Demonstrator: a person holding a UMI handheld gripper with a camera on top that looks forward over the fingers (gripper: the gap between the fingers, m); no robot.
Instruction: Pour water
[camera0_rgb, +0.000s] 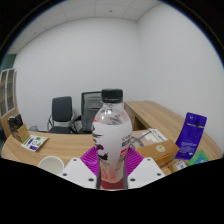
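Clearly, my tongs (113, 172) clamped on water bottle (111, 135), held upright above table (150, 118); pads pressed on lower body. Judged bottle light, thin-walled, slick; squeeze would dent it. Grip low on ribbed part seemed best. Cap was on.

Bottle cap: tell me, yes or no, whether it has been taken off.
No. The white cap sits on top of the clear bottle, which stands upright with the jaws closed on its lower part.
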